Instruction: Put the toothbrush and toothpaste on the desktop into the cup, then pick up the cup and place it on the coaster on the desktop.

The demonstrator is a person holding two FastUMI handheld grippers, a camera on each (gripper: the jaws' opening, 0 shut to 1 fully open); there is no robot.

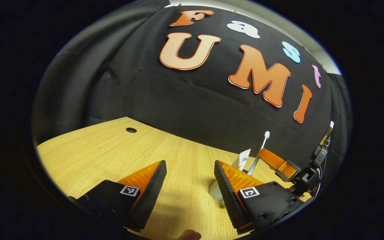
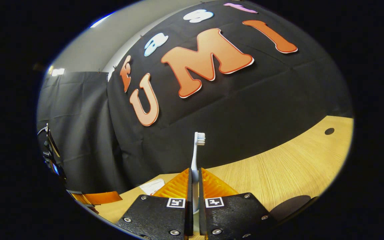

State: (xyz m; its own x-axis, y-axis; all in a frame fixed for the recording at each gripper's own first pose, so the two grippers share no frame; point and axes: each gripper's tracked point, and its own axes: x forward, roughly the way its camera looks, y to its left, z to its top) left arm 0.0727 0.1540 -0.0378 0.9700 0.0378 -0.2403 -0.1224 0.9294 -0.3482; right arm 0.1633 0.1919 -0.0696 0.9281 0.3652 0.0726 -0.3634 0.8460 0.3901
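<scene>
One toothbrush (image 2: 195, 156), upright, pinched between the right gripper (image 2: 194, 181) fingers (bristles up). One toothpaste (image 1: 244, 159) tube pokes up beside it, probably inside the cup (image 1: 216, 192). Left gripper (image 1: 189, 178) hovers over the desk (image 1: 105, 150), fingers spread wide, holding nothing.

Behind the left gripper's (image 1: 190, 176) right finger, the cup (image 1: 214, 192) is mostly hidden, only a pale sliver showing; the toothpaste (image 1: 244, 158) above it is partly covered. The toothbrush (image 2: 196, 156) handle's lower part disappears between the right gripper's (image 2: 194, 180) fingers
</scene>
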